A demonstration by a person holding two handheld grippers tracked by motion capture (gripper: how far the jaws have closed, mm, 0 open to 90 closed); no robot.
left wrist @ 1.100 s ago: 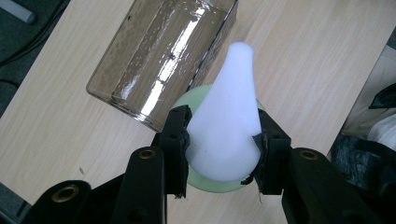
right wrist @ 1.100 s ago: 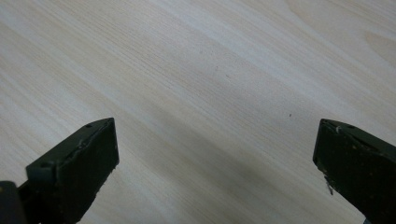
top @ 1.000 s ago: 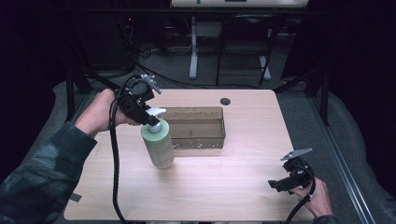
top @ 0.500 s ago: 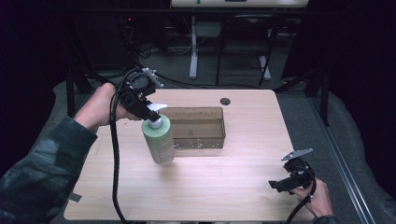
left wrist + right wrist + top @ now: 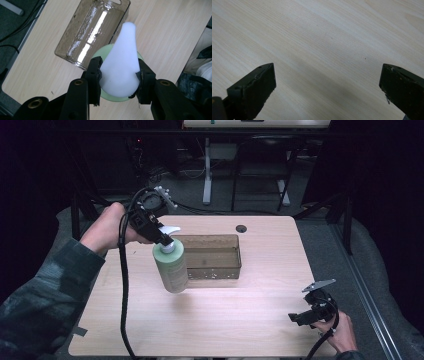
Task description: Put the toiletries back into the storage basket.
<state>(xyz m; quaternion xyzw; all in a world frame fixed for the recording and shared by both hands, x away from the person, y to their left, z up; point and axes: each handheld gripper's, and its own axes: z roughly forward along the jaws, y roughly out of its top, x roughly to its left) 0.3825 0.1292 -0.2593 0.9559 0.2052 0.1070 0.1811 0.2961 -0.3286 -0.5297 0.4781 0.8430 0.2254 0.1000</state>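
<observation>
A pale green pump bottle (image 5: 171,267) with a white pump head (image 5: 122,62) hangs upright just left of a clear plastic bin (image 5: 212,256) on the wooden table (image 5: 240,320). My left gripper (image 5: 161,234) is shut on the pump head; in the left gripper view its two black jaws clamp the head's base from both sides, the bin (image 5: 92,32) lying beyond. My right gripper (image 5: 303,316) rests low at the table's front right corner, open, with bare wood between its jaws (image 5: 327,82).
A small dark round hole (image 5: 241,228) sits in the table near its far edge. A black cable (image 5: 122,285) trails from the left gripper across the table's left side. Dark floor and desk legs lie beyond the table.
The left gripper has lifted the bottle slightly and carried it a little right, toward the bin. The right gripper has stayed put.
</observation>
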